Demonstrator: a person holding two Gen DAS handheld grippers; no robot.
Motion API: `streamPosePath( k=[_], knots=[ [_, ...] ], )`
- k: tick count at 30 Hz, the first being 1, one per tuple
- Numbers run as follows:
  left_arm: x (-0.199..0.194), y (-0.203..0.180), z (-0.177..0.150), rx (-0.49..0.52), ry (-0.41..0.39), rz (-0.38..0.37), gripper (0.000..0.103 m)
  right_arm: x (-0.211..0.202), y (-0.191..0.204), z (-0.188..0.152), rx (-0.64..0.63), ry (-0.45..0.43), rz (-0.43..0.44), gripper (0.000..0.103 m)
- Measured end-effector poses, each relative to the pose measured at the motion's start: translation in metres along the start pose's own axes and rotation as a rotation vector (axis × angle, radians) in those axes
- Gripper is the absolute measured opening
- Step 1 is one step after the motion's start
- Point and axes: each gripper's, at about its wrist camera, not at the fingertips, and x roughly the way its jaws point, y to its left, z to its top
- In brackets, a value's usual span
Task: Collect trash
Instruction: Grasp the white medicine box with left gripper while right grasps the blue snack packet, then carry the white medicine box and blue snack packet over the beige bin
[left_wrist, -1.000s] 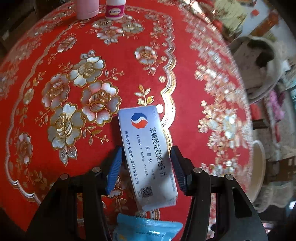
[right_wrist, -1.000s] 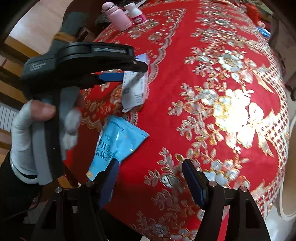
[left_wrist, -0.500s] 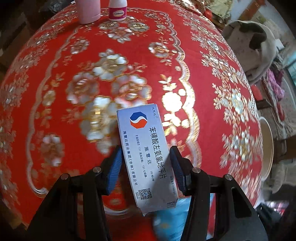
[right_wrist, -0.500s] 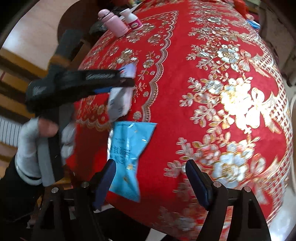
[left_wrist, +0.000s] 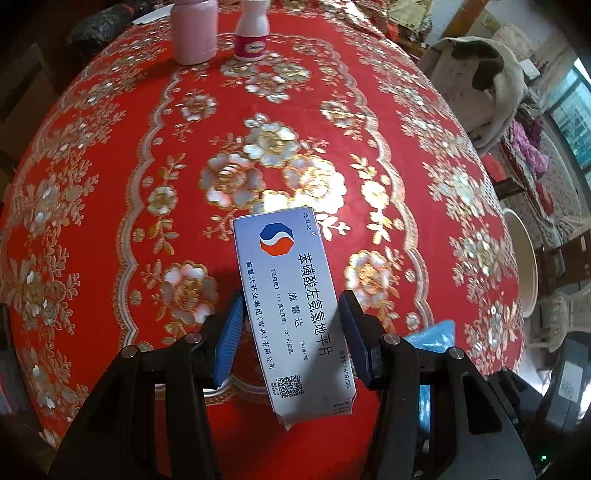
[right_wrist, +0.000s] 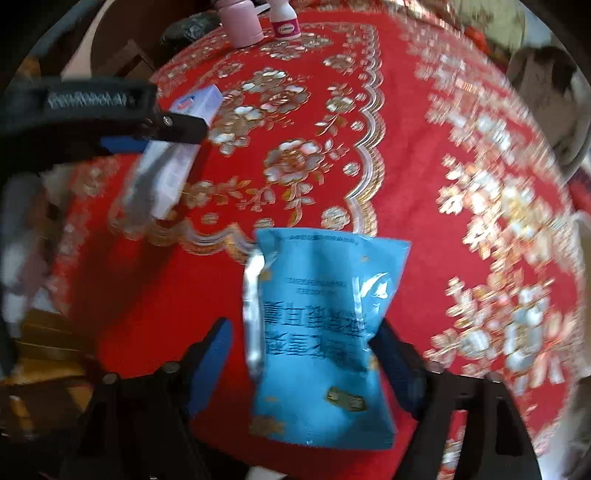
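My left gripper (left_wrist: 291, 332) is shut on a white medicine box (left_wrist: 291, 306) with a red and blue logo and holds it above the red tablecloth (left_wrist: 155, 155). The box also shows in the right wrist view (right_wrist: 173, 155), at the left, in the left gripper's fingers (right_wrist: 122, 142). A blue snack packet (right_wrist: 321, 332) lies between the fingers of my right gripper (right_wrist: 303, 362) at the table's near edge. The jaws stand wide and do not press it. A corner of the packet (left_wrist: 436, 332) shows in the left wrist view.
A pink bottle (left_wrist: 194, 29) and a white bottle with a pink label (left_wrist: 252, 33) stand at the table's far edge. A pale chair (left_wrist: 487, 85) with clothes on it and a round white stool (left_wrist: 521, 254) stand right of the table.
My left gripper has lifted the box up and back from the cloth. My right gripper has moved left, so the blue packet now sits between its fingers.
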Motion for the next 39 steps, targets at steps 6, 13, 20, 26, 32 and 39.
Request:
streamPosePath(
  k=[6, 13, 20, 26, 32, 39],
  knots=[
    [-0.004, -0.04, 0.002, 0.049, -0.02, -0.045, 0.05, -0.03, -0.048, 0.004, 0.09, -0.077, 0.038, 0.048],
    [0.004, -0.129, 0.013, 0.138, -0.031, -0.103, 0.05, -0.069, -0.14, 0.0, 0.25, -0.143, -0.001, 0.046],
    [0.018, -0.219, 0.018, 0.252, -0.044, -0.139, 0.05, -0.1, -0.229, -0.02, 0.396, -0.195, -0.066, 0.046],
    [0.033, -0.283, 0.025, 0.326, -0.041, -0.161, 0.05, -0.11, -0.292, -0.032, 0.493, -0.206, -0.114, 0.046],
    [0.049, -0.331, 0.033, 0.365, -0.026, -0.173, 0.05, -0.11, -0.341, -0.041, 0.56, -0.204, -0.139, 0.046],
    [0.068, -0.369, 0.038, 0.385, -0.007, -0.198, 0.05, -0.105, -0.38, -0.051, 0.622, -0.188, -0.149, 0.046]
  ],
)
